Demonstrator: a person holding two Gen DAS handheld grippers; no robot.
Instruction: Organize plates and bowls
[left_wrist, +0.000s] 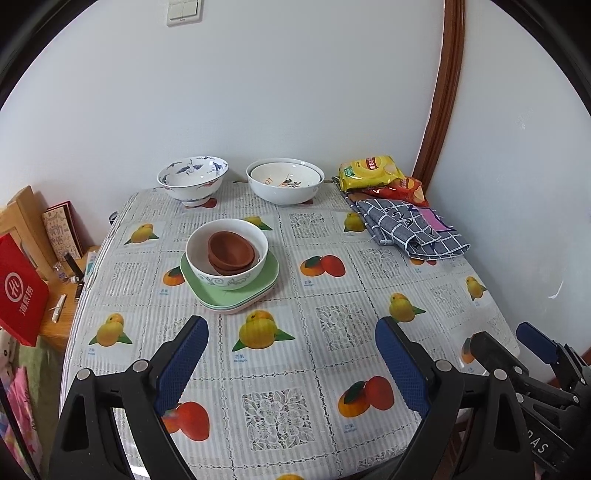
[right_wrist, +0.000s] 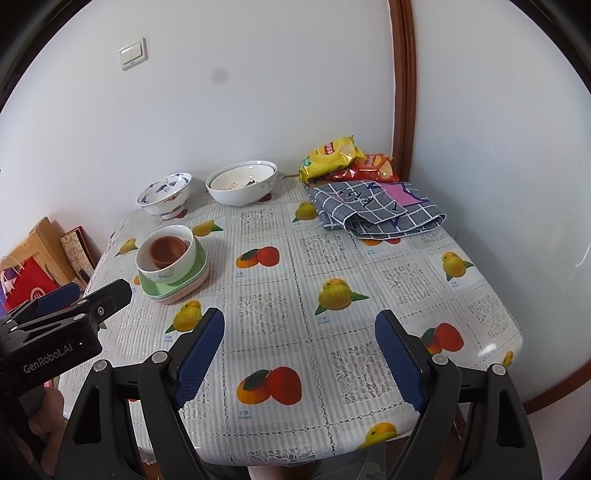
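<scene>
On the fruit-print tablecloth (left_wrist: 332, 280) (right_wrist: 332, 258), a stack of square green and pink plates (left_wrist: 236, 299) (right_wrist: 184, 288) carries a white bowl (left_wrist: 225, 275) (right_wrist: 162, 273) with brown clay bowls (left_wrist: 231, 253) (right_wrist: 168, 251) nested inside. At the back stand a blue-patterned bowl (left_wrist: 192, 181) (right_wrist: 164, 197) and a large white bowl (left_wrist: 284, 182) (right_wrist: 242, 186) holding a smaller one. My left gripper (left_wrist: 291, 339) hovers open over the near table, short of the stack. My right gripper (right_wrist: 299, 336) is open too, empty, right of the stack.
Yellow and red snack bags (left_wrist: 373, 171) (right_wrist: 332, 155) and a folded grey checked cloth (left_wrist: 406, 229) (right_wrist: 376, 210) lie at the back right. A wooden side table (left_wrist: 62, 302) with small items and a red bag (left_wrist: 18, 291) sits left of the table. Walls close the back and right.
</scene>
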